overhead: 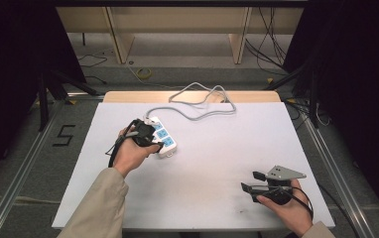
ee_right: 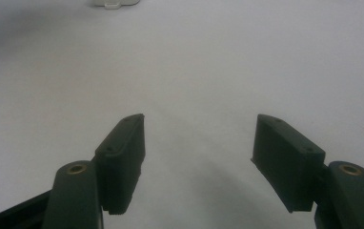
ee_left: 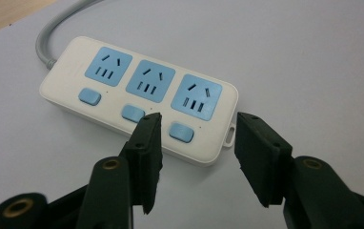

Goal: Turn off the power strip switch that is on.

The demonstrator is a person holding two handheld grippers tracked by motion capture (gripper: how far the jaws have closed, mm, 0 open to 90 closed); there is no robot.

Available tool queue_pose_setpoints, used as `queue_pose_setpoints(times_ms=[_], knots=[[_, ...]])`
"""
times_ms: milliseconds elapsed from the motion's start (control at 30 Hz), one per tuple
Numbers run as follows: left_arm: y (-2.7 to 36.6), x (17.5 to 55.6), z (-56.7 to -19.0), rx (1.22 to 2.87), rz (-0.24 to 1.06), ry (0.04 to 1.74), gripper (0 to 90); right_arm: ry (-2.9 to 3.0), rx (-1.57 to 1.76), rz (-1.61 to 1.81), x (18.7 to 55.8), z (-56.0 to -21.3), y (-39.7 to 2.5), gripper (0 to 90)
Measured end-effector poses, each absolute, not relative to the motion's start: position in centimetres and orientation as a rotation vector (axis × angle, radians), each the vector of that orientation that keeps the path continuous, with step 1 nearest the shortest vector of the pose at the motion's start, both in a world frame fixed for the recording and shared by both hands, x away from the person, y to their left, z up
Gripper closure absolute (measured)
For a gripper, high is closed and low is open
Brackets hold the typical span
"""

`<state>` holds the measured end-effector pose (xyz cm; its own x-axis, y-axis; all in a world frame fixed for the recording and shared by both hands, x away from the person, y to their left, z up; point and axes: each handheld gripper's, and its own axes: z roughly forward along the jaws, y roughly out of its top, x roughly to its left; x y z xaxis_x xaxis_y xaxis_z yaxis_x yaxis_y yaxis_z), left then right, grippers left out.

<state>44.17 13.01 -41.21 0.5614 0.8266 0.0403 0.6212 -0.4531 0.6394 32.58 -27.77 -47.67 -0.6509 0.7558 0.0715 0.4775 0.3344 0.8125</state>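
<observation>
A white power strip [overhead: 163, 136] with three blue sockets and three blue switches lies left of the table's middle. Its grey cable [overhead: 200, 106] loops toward the far edge. My left gripper [overhead: 150, 136] is open just over the strip's near end; in the left gripper view the strip [ee_left: 137, 95] lies ahead of the gripper [ee_left: 197, 119], whose left jaw tip overlaps the middle switch [ee_left: 133, 113]. My right gripper [overhead: 249, 181] is open near the front right of the table, apart from the strip. The right gripper view has the open right gripper [ee_right: 199, 119] over bare table, with the strip's end [ee_right: 116, 3] at the top edge.
The white table [overhead: 217, 148] has a wooden strip along its far edge. Black stands and loose cables [overhead: 272, 49] lie on the floor beyond and beside it. A yellow cable coil [overhead: 144, 73] sits on the floor behind.
</observation>
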Motion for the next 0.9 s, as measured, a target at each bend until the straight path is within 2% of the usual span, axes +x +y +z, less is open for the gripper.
queue_pose_setpoints(times_ms=[667,900], knots=[[15.2,41.5,-41.8,2.195,0.449,1.196,36.4,2.283,1.092,1.229,32.6,-47.6,-27.8,36.0],[15.7,40.6,-42.1,2.189,0.444,1.184,34.4,2.282,1.094,1.227,32.6,-47.6,-27.8,36.0]])
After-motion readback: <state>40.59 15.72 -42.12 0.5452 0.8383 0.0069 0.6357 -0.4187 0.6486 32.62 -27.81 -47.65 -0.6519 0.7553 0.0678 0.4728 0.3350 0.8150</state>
